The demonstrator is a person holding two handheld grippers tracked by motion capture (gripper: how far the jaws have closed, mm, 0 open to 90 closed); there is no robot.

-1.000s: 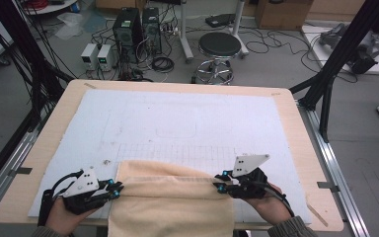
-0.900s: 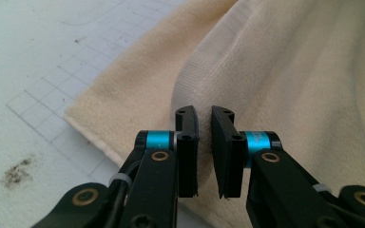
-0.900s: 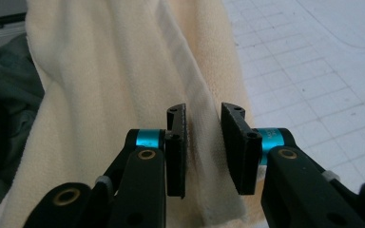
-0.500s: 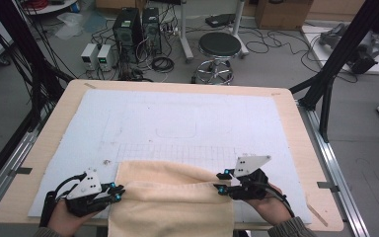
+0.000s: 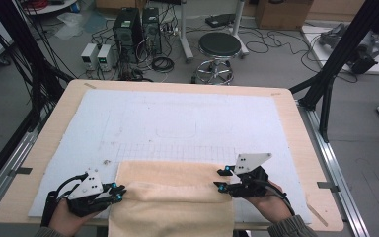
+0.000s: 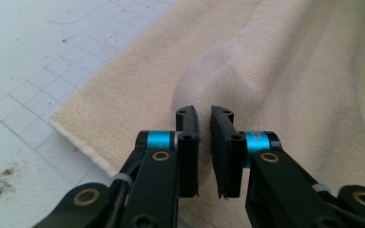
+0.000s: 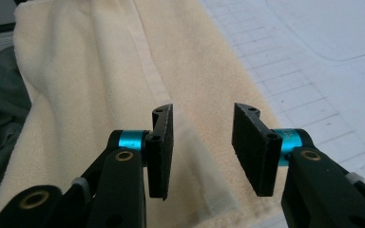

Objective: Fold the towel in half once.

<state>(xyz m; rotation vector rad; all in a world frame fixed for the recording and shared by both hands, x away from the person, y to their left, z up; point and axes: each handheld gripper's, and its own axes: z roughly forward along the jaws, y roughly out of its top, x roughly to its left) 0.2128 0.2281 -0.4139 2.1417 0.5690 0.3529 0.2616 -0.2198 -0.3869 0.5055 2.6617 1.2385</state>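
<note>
A: Identify the work surface.

B: A light wooden table point(image 5: 303, 148) occupies the centre of the high view. A white gridded mat point(image 5: 187, 118) covers most of its top.

A: Locate the workpiece.

B: A cream terry-cloth towel point(image 5: 172, 200) lies at the lower centre of the high view, on the near part of the mat. Its near portion hangs over the table edge toward the person. A raised fold runs across it from one gripper to the other.

A: Report the left gripper.

B: The left gripper point(image 5: 117, 191), black with blue bands, sits at the lower left of the high view, at the towel's left edge. In the left gripper view, the left gripper point(image 6: 204, 142) has its jaws nearly together with a narrow gap between them. A bulge of towel rises just beyond the tips. Whether fabric is pinched cannot be determined.

A: Report the right gripper.

B: The right gripper point(image 5: 220, 180) sits at the lower right of the high view, at the towel's right edge. In the right gripper view, the right gripper point(image 7: 203, 142) has its jaws spread wide over the towel's hemmed border, gripping nothing.
</note>
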